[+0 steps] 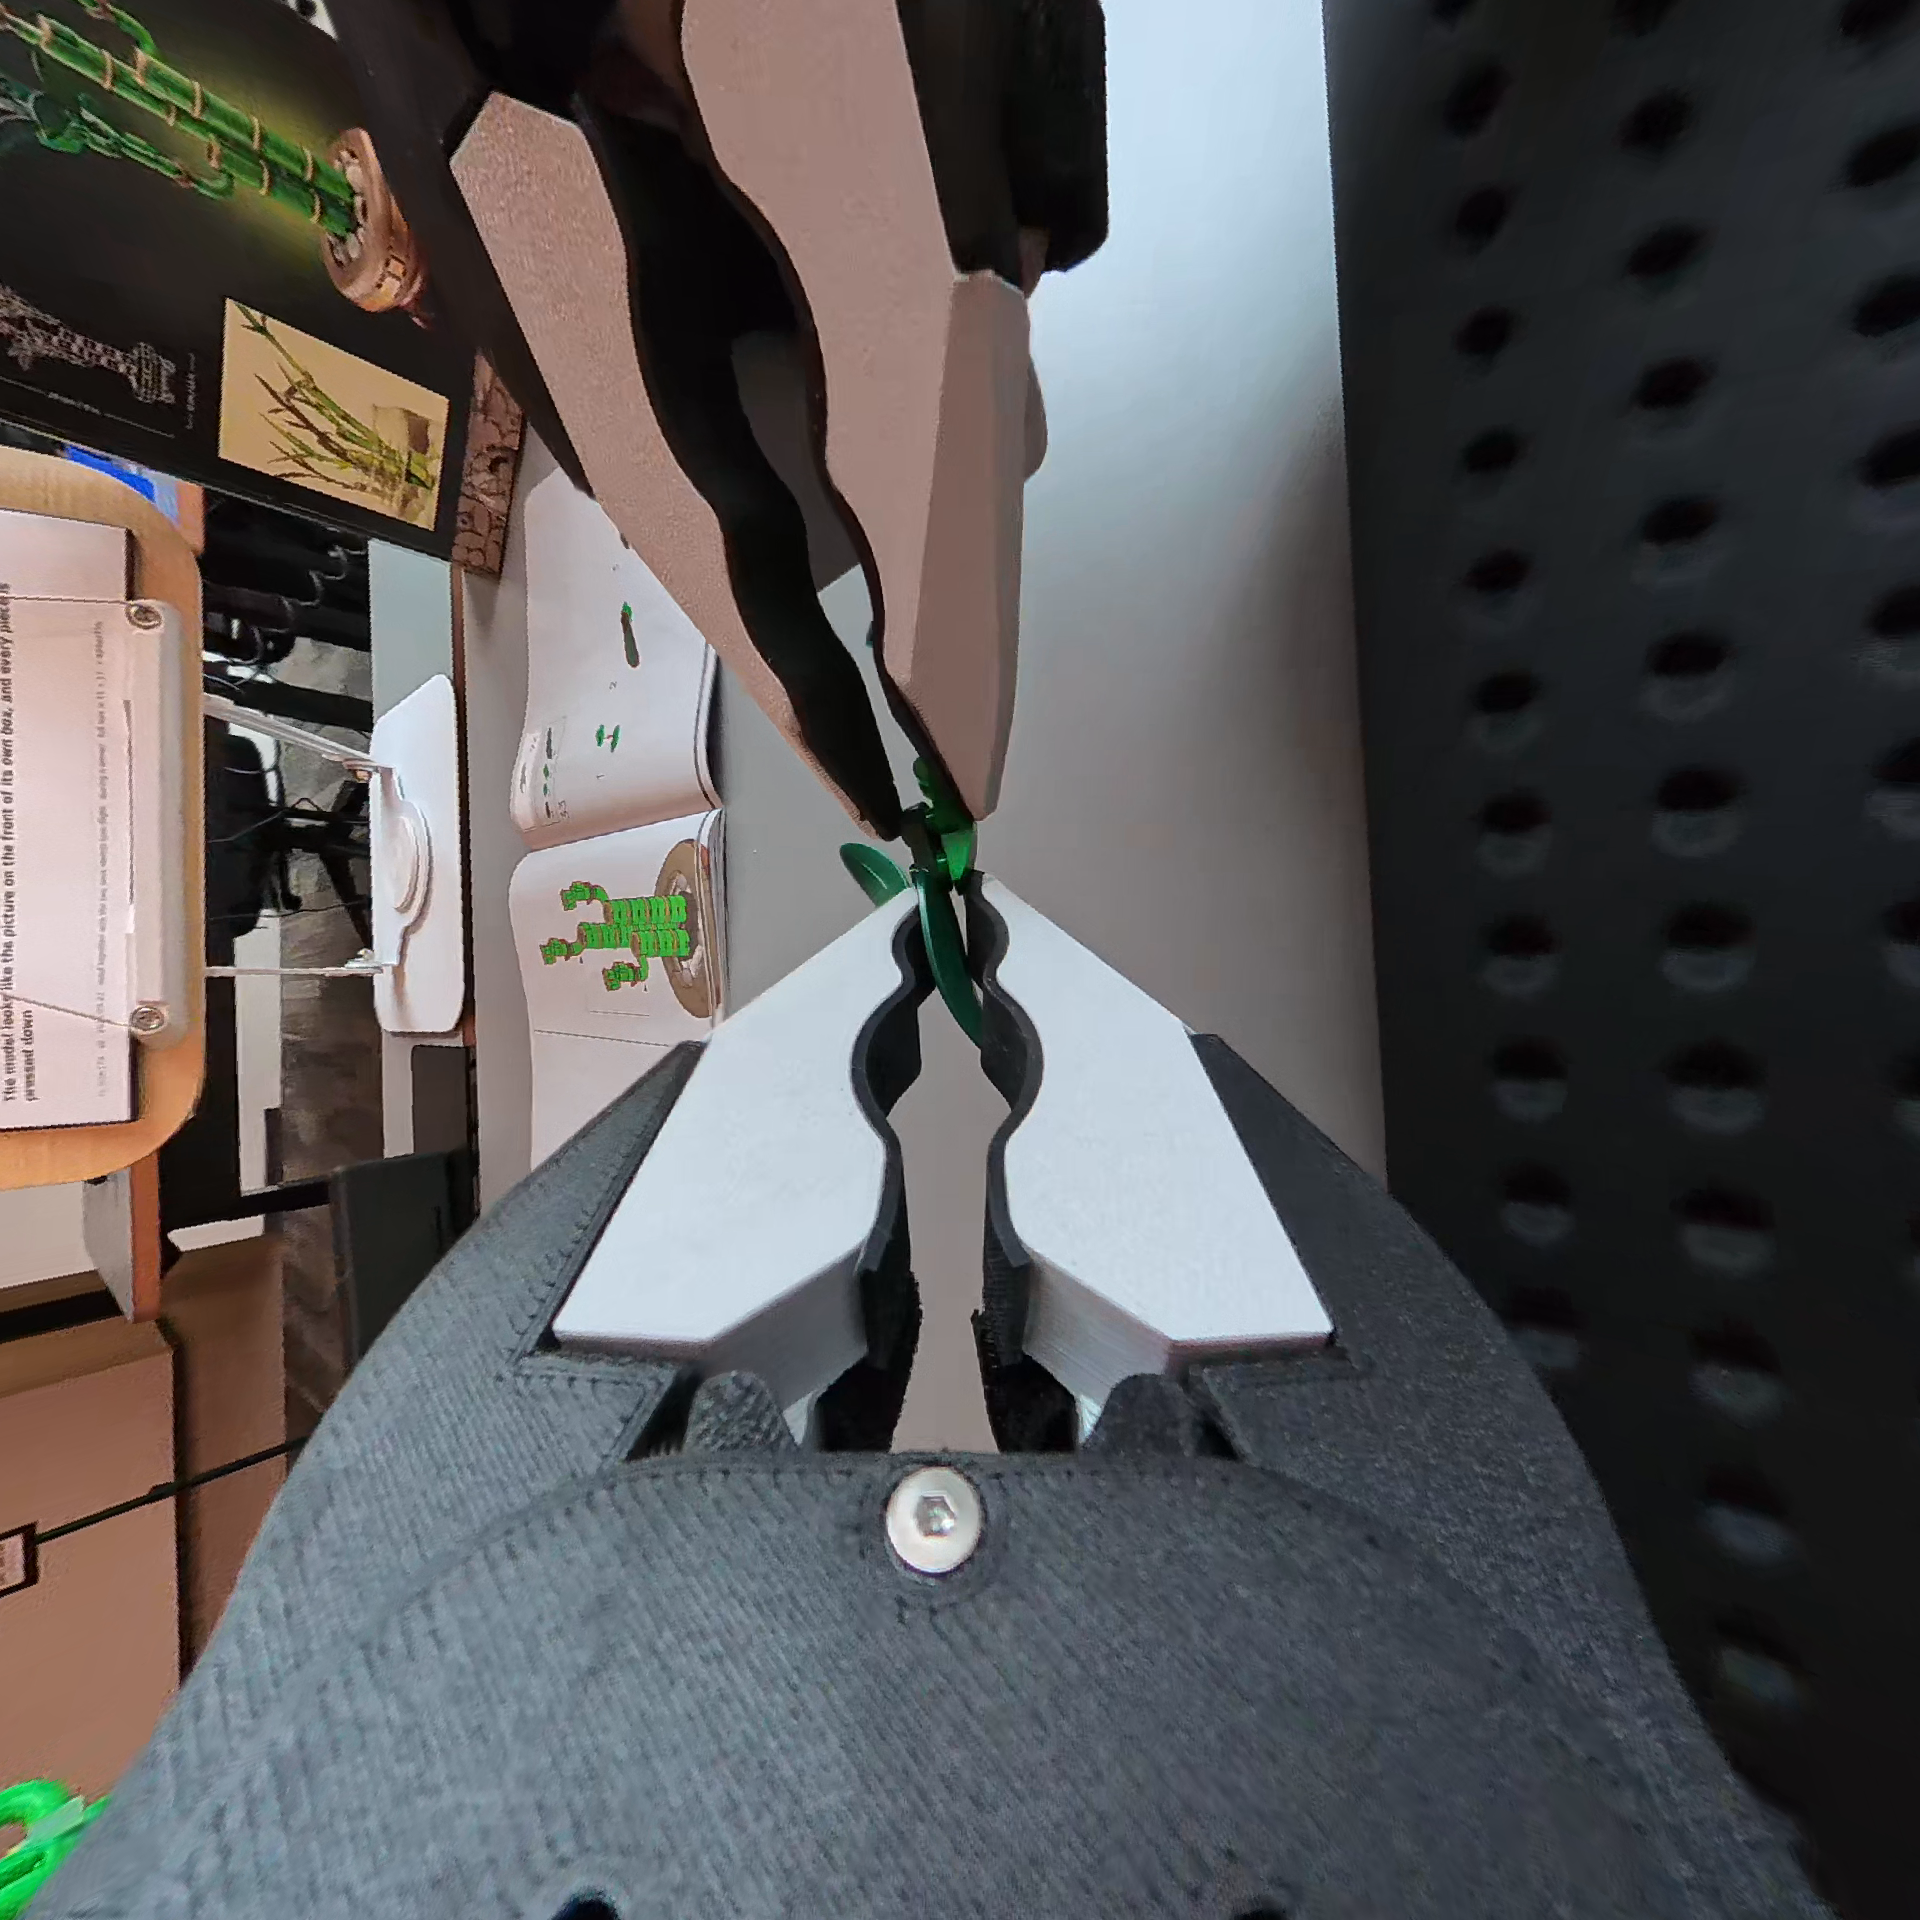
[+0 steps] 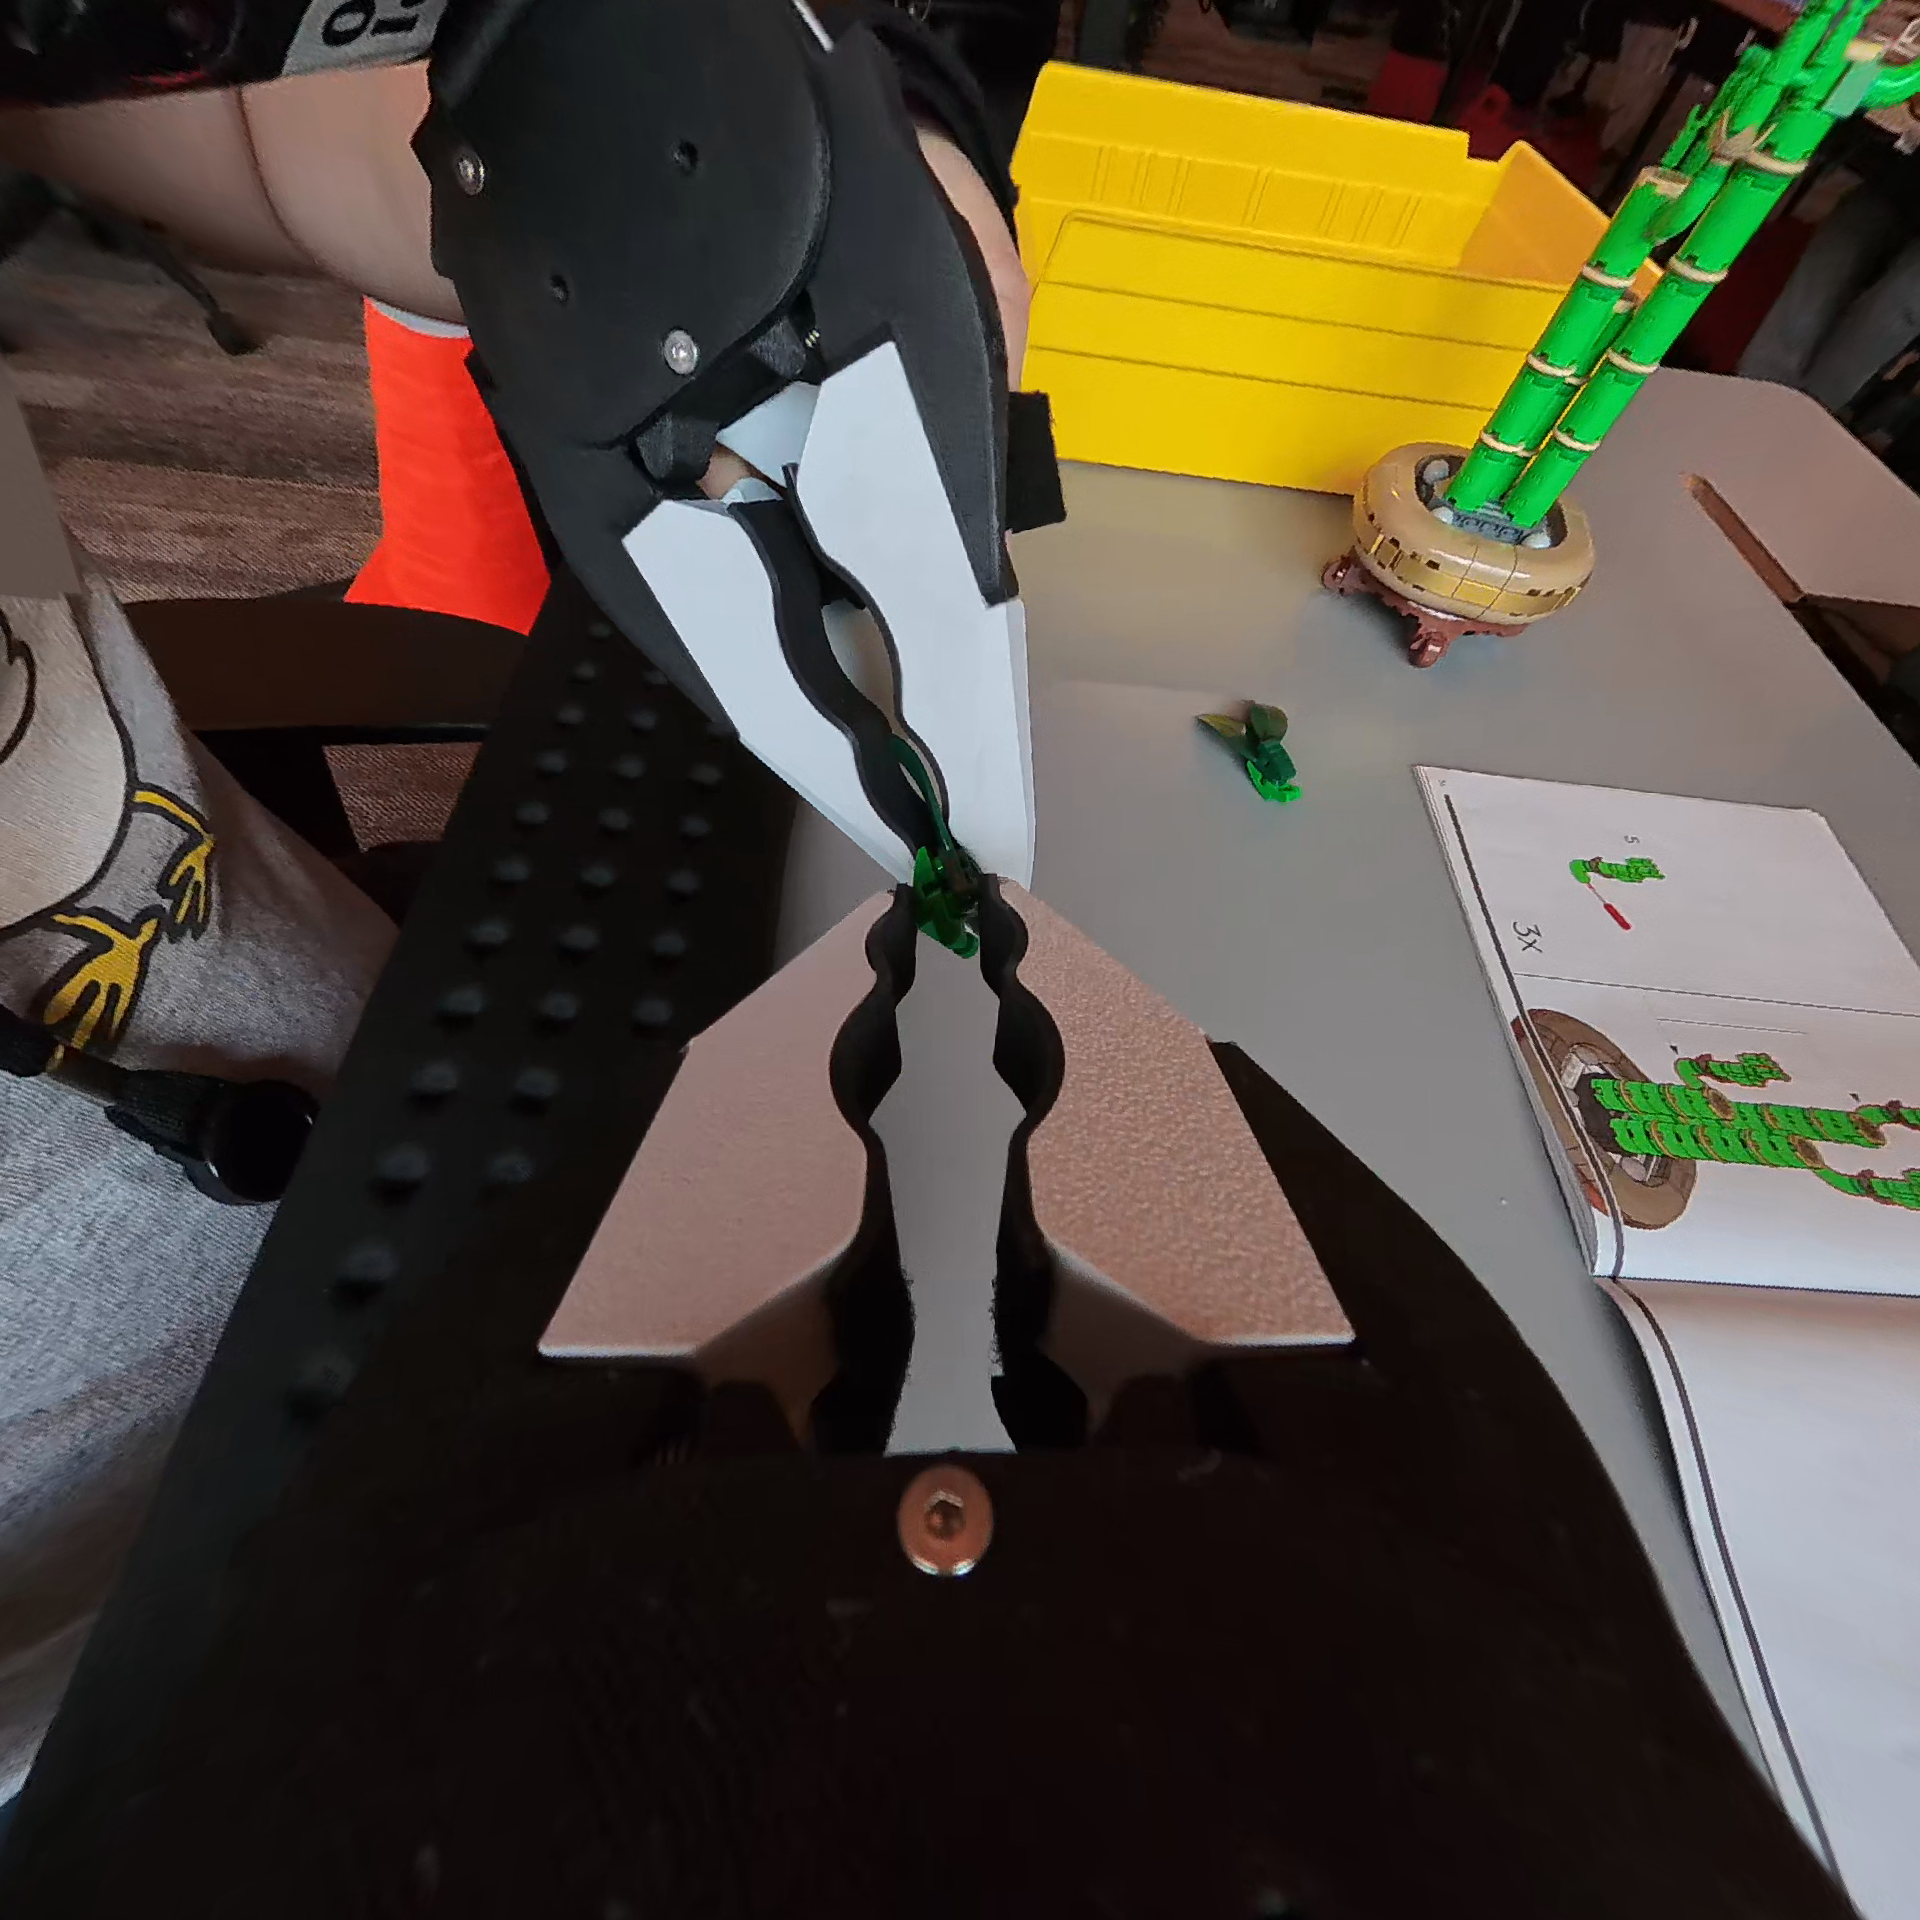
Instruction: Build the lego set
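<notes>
two grippers met tip to tip: left gripper [image 1: 943, 940] pinched a thin leaf piece [image 1: 948, 961], right gripper [image 2: 943, 914] clamped a small green clip [image 2: 943, 902]; light, slippery, best nipped at edges.

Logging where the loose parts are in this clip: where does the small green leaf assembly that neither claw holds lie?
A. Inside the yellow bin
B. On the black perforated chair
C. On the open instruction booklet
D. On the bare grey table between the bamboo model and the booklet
D: in the right wrist view the loose leaf assembly sits on the grey table, apart from the bamboo model, the instruction booklet and the yellow bin.
</notes>
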Motion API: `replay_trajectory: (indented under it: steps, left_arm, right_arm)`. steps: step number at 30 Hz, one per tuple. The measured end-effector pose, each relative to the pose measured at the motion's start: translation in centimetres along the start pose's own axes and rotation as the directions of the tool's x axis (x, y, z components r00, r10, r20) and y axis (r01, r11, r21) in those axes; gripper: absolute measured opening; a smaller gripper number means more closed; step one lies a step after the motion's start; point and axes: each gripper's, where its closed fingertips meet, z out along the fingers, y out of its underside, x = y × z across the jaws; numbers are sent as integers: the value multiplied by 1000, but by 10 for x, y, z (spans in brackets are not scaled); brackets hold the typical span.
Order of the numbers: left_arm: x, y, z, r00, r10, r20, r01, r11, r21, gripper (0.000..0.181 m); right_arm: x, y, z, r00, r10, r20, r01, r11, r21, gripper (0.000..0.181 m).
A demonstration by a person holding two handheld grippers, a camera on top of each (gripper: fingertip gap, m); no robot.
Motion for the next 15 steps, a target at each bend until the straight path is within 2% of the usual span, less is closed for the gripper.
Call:
replay_trajectory:
  steps: [15]
  left_arm:
    - [17, 10, 8, 993, -58, -99, 58, 998, -1, 2]
  right_arm:
    - [-6, 10, 4, 997, -73, 6, 73, 997, -36, 12]
